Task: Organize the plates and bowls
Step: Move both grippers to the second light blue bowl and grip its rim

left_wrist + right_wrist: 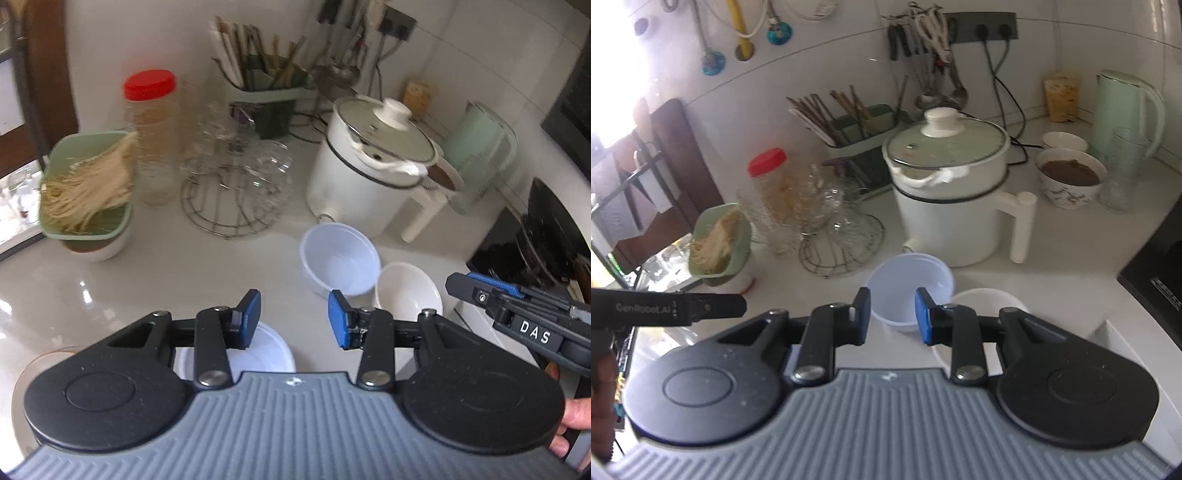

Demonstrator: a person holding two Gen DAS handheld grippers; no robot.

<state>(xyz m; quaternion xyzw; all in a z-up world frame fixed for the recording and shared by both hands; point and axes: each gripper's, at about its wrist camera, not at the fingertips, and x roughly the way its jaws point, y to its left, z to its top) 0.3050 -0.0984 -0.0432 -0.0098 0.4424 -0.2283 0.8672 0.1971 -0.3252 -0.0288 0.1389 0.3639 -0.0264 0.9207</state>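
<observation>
We hold both tools above the white desk [147, 266]. The left tool [294, 319] is spread with nothing between its pads, over a white plate [273, 350]. The right tool [892, 314] is also spread and empty, hovering before a clear bowl [910, 284] that touches a white bowl [990, 299], near the cooker [945, 199].

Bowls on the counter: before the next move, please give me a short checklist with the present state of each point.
1. Left gripper empty, jaws apart: ok.
2. Right gripper empty, jaws apart: ok.
3. Translucent bowl upright, nothing seen inside: ok.
4. White bowl beside it, touching or apart: cannot tell.
5. White plate under the left gripper fully seen: not ok, partly hidden.
6. Electric pot clear of the bowls: ok, behind them.
</observation>
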